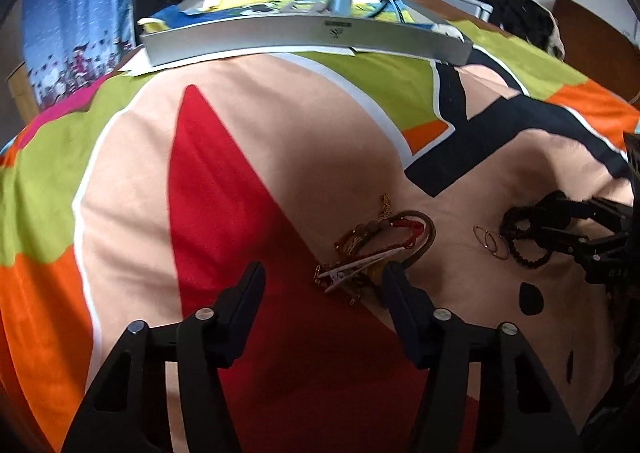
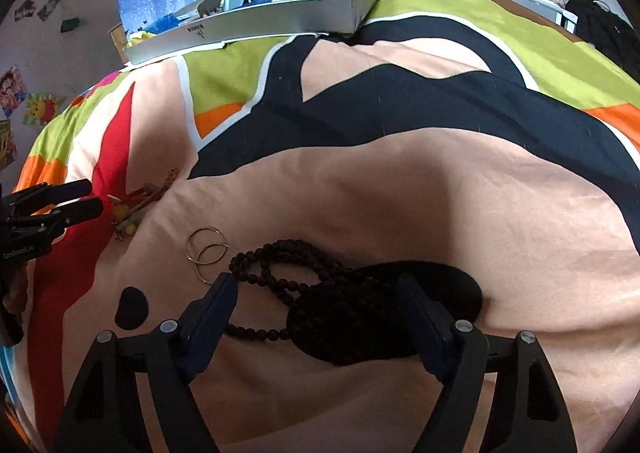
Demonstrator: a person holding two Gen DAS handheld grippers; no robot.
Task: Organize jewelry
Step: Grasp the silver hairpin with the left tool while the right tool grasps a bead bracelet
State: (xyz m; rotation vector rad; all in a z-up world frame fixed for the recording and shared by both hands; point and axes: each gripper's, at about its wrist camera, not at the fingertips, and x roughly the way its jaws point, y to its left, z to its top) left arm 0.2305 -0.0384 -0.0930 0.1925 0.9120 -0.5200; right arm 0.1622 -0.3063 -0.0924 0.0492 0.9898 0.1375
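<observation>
A tangle of red bead bracelets and gold chain with a white clip [image 1: 372, 249] lies on the colourful bedspread [image 1: 280, 157], just ahead of my left gripper [image 1: 325, 277], which is open; its right fingertip sits at the pile's near edge. Two thin metal hoops [image 1: 490, 243] lie to the right. A black bead necklace [image 2: 280, 265] lies in loops between the open fingers of my right gripper [image 2: 318, 285], low over the cloth. The right wrist view also shows the hoops [image 2: 206, 253], the red and gold pile [image 2: 134, 207] and the left gripper [image 2: 96, 196].
A shallow grey box [image 1: 308, 39] holding assorted items lies at the far side of the bed; in the right wrist view the box [image 2: 260, 23] is at upper left. Blue curtains [image 1: 80, 13] hang behind. A dark bundle [image 1: 516, 17] lies at the far right.
</observation>
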